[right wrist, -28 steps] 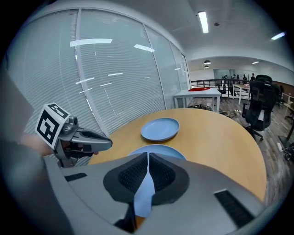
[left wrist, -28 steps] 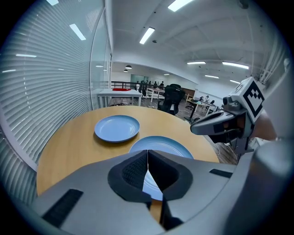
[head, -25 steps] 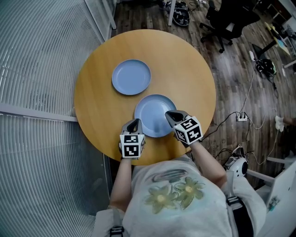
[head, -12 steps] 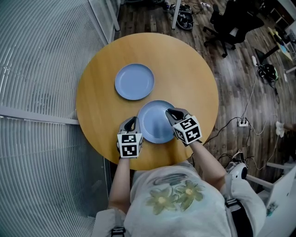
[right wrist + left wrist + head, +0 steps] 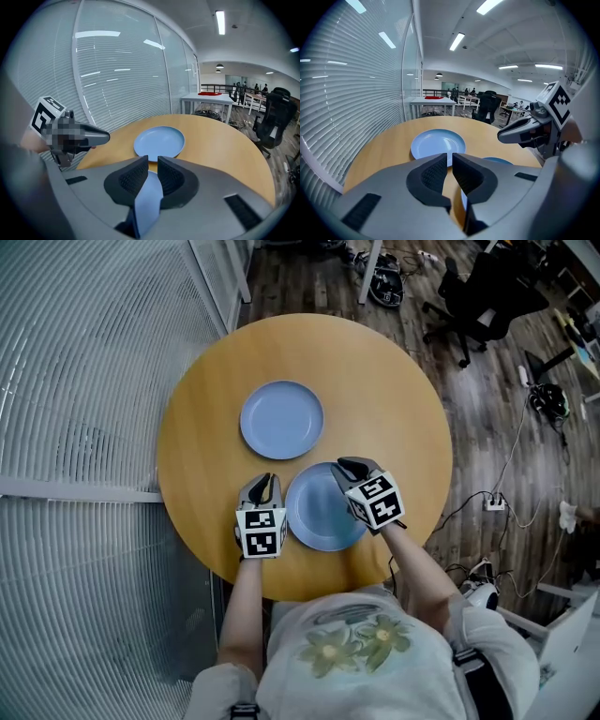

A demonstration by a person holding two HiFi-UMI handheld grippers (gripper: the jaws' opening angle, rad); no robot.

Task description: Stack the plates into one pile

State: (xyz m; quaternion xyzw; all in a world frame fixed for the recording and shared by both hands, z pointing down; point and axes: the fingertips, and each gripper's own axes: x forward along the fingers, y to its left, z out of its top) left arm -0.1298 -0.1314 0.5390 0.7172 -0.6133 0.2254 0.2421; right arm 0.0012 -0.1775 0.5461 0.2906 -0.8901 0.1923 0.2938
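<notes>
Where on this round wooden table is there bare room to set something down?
Free: the wide right and far part of the round wooden table, past the far round blue plate, and a narrower strip left of that plate. Crowded: the near edge, where the left gripper and right gripper clamp the near round blue plate.

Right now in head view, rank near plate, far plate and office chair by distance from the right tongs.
1. Near plate: gripped in the right tongs.
2. Far plate: up and left.
3. Office chair: top right corner.
</notes>
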